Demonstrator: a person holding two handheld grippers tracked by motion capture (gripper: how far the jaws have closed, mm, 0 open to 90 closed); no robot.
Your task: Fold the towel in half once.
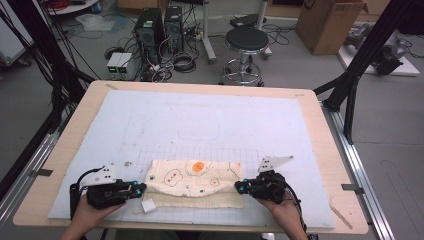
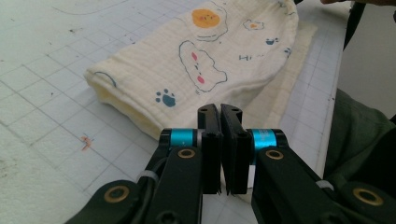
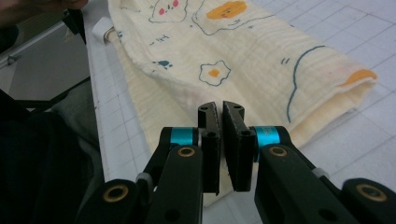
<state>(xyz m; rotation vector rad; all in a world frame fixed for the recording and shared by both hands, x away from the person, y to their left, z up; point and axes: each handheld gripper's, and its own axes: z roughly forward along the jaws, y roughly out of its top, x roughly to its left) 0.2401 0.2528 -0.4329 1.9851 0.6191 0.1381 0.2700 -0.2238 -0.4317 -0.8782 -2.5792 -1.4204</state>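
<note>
From the high view: one wooden table (image 1: 65,150) topped by one pale gridded mat (image 1: 165,120), and on the near middle of that mat one folded cream cloth (image 1: 195,177) printed with fried eggs and clouds, lying flat with a lower layer jutting out along its near edge. Two grippers, one per hand: left gripper (image 1: 141,189) at the cloth's left end, right gripper (image 1: 239,187) at its right end, each pointing inward and just touching or nearly touching the fabric. One small white tag (image 1: 148,206) just near of the cloth's left corner. Beyond the table, one black round stool (image 1: 246,40), two dark computer towers (image 1: 150,27) and one cardboard box (image 1: 327,22) on the floor. From the left gripper view: left gripper (image 2: 220,112) with both black jaws pressed almost together, only a hairline slit between, tips at the near edge of the cloth (image 2: 205,56); whether any fabric is pinched cannot be told. One orange egg print, one cloud and one blue paw print counted on the top layer. From the right gripper view: right gripper (image 3: 219,108) likewise nearly closed, a thin gap at the tips, sitting over the near edge of the cloth (image 3: 243,51); a grip on fabric cannot be confirmed. Two layers visible at the folded right end.
</note>
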